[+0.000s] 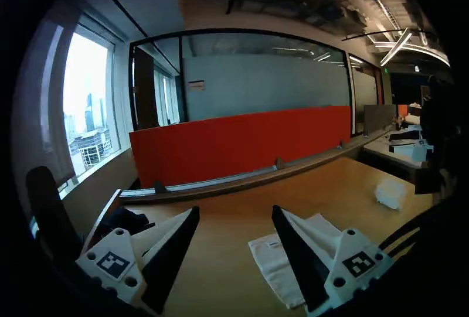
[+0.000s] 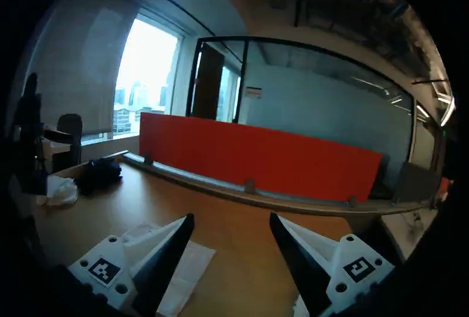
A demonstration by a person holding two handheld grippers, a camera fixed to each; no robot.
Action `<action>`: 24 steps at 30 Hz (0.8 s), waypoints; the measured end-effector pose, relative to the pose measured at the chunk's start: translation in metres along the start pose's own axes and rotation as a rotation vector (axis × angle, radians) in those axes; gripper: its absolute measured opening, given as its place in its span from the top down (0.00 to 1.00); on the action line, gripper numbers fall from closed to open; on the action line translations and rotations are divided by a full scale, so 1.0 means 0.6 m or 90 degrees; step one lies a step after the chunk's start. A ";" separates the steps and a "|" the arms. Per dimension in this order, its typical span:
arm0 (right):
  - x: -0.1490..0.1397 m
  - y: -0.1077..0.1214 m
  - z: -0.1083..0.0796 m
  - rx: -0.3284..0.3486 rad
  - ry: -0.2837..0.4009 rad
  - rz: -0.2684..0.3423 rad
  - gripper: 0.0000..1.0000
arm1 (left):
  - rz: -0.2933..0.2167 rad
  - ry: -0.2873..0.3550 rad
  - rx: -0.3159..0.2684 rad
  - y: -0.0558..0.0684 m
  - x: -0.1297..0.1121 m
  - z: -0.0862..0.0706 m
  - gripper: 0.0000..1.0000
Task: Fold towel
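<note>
The left gripper (image 1: 234,208) and right gripper (image 2: 231,216) hover over the desk (image 1: 328,182), fingers spread and pinching nothing, probably poised to take the towel's (image 1: 269,258) edges. It lies flat on the desk, partly behind the left gripper's right-of-view finger, and under the right gripper's left-of-view finger

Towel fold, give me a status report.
Left tongs open, empty. Right tongs open, empty. Towel lying on desk, ungripped. Dark bundle far off, not blocking.
</note>
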State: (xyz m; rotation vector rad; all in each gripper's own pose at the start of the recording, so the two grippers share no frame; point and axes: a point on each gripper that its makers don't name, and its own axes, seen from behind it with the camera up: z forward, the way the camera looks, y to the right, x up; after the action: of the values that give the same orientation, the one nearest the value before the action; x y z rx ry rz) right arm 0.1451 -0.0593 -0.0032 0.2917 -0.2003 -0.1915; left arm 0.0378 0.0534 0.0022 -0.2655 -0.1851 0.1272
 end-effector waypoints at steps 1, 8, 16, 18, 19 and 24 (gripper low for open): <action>-0.001 -0.005 0.000 0.010 -0.005 -0.004 0.01 | 0.003 -0.005 -0.009 0.004 -0.003 0.000 0.08; -0.012 -0.032 0.000 0.064 -0.037 -0.016 0.00 | 0.014 -0.034 -0.063 0.031 -0.024 -0.001 0.08; -0.035 -0.071 -0.001 0.130 -0.077 -0.044 0.00 | 0.036 -0.059 -0.113 0.060 -0.045 -0.003 0.09; -0.039 -0.080 -0.001 0.146 -0.085 -0.051 0.00 | 0.041 -0.065 -0.124 0.067 -0.050 -0.003 0.08; -0.040 -0.085 -0.002 0.154 -0.089 -0.055 0.00 | 0.043 -0.068 -0.129 0.069 -0.052 -0.003 0.08; -0.048 -0.098 0.000 0.180 -0.106 -0.068 0.00 | 0.048 -0.082 -0.147 0.079 -0.065 -0.002 0.08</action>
State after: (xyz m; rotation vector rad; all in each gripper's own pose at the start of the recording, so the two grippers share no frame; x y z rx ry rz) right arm 0.1084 -0.1085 -0.0257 0.5694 -0.3785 -0.2944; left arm -0.0045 0.0924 -0.0181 -0.4957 -0.3184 0.1980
